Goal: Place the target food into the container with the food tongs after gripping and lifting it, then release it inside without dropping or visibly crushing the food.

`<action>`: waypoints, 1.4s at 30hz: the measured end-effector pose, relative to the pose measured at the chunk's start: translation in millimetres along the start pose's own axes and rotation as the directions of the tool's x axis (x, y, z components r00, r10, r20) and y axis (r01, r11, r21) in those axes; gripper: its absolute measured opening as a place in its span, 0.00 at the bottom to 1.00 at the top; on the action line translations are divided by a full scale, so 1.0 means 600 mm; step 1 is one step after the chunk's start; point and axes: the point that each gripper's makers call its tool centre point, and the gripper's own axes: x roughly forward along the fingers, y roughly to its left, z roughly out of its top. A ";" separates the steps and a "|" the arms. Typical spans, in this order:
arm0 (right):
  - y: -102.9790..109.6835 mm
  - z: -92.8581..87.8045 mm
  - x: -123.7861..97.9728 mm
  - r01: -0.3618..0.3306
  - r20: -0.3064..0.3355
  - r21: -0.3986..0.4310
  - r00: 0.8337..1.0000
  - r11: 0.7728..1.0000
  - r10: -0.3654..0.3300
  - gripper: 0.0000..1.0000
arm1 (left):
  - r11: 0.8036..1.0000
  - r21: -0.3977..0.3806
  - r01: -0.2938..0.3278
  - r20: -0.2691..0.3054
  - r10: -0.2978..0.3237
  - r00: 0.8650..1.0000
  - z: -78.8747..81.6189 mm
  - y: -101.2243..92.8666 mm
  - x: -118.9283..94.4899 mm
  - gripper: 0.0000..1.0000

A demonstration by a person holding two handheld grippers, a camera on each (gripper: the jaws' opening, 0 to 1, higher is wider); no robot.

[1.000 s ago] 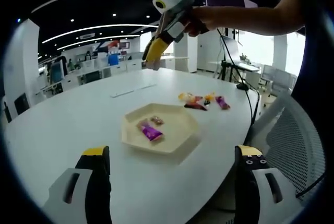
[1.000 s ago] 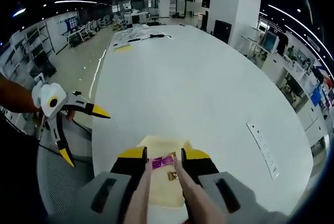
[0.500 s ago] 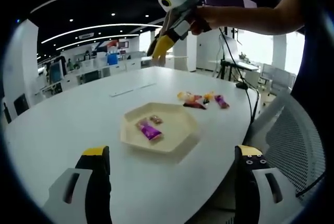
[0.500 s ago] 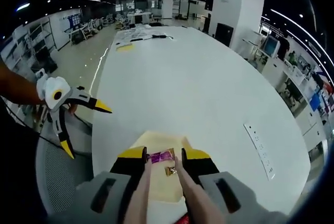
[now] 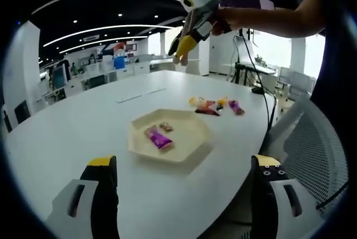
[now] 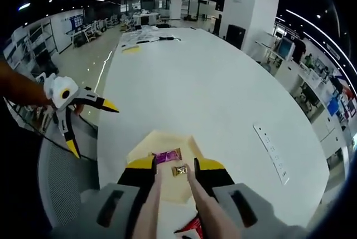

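Left gripper [image 5: 184, 175], bottom of left gripper view: jaws spread wide, empty. Centre: cream hexagonal tray [image 5: 192, 147] on white table [image 5: 67, 122], purple-wrapped snack [image 5: 159, 138] and small brown one [image 5: 166, 127] inside; print unreadable. Loose snacks [image 5: 215, 106] right of centre, blurred. Right gripper [image 6: 173, 167]: tongs [image 6: 209, 216] between jaws, tips parted, nothing held; handles cut off.

Left gripper view: a tray [image 5: 189, 155] sits on the table [image 5: 67, 133], near its edge, with two wrapped sweets [image 5: 160, 138] inside it. A cluster of further sweets [image 5: 216, 106] lies on the table beyond the tray, to its right. A flat strip [image 5: 140, 96] lies farther back. The right gripper [image 5: 187, 43] hangs above the table, behind the tray. Right gripper view: the tray [image 6: 146, 147] lies just ahead of the tongs [image 6: 173, 208]; the left gripper [image 6: 83, 122] is off the table's left edge.
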 end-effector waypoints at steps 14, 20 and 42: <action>-0.022 -0.042 -0.039 0.023 0.013 0.019 1.000 1.000 -0.023 0.26 | 1.000 0.003 0.000 -0.012 0.000 1.000 -0.004 0.001 0.002 0.97; -0.029 -0.073 -0.049 0.017 0.006 0.031 1.000 0.999 -0.017 0.27 | 1.000 0.001 -0.005 -0.013 0.005 1.000 -0.005 0.002 0.002 0.97; -0.067 -0.170 -0.118 0.088 -0.018 0.064 0.996 0.994 -0.087 0.27 | 1.000 0.005 -0.010 -0.022 0.010 1.000 -0.005 0.004 0.004 0.98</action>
